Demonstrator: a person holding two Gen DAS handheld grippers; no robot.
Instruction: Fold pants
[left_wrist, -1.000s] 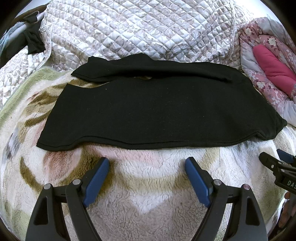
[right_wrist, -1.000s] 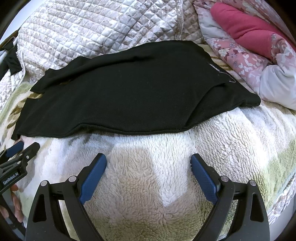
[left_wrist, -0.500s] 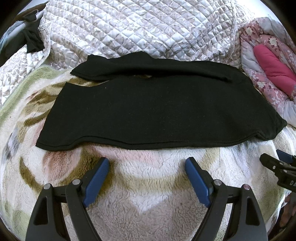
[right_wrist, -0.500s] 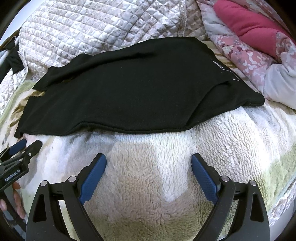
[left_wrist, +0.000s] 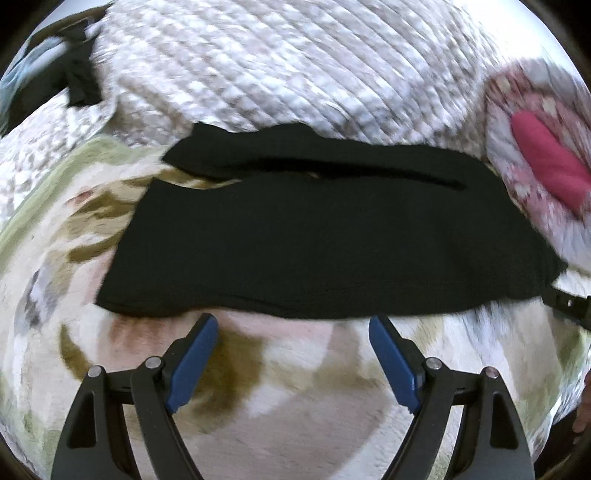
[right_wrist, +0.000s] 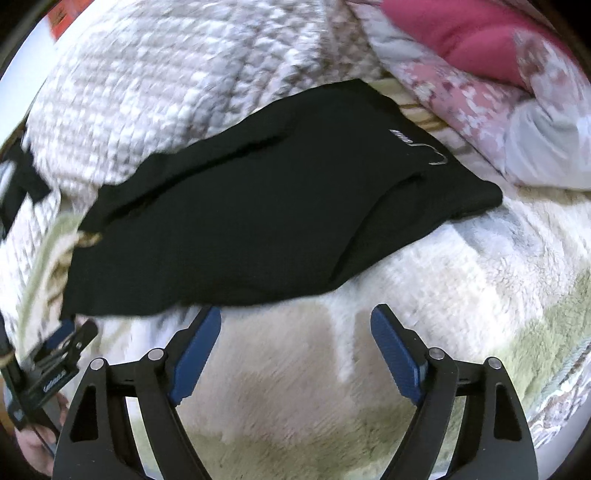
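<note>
Pants (left_wrist: 325, 243) of black knit lie spread flat across the fleece blanket (left_wrist: 288, 373) on the bed, lengthwise along its far side, with their far edge touching the foot of the quilted bedspread (left_wrist: 288, 70) heaped behind. One leg lies over the other, a thin gap showing between them near the far edge. The waist end, marked by a small pale logo (right_wrist: 417, 146), points toward the pink floral bedding (right_wrist: 476, 92) at the blanket's right end; the leg hems reach toward the left end.

The left gripper (left_wrist: 293, 334) hovers just short of the near edge of the pants, its blue pads spread wide apart and holding nothing. The right gripper (right_wrist: 295, 325) sits at the same near edge further toward the waist, jaws likewise wide apart and empty — its left pad nearly at the hem line. Both views are smeared by motion.

The fabric looks soft, limp and light, with no stiffness to help: it should drape and sag wherever it is unsupported, and the plush fleece below will likely cling and drag rather than let it slide. A pinch probably has to catch both layers at the edge, or the top leg will peel off alone. Sensible holds would be the hem corners at the left end and the waistband corner at the right — seamed, thicker spots that give the pads more to bite.
</note>
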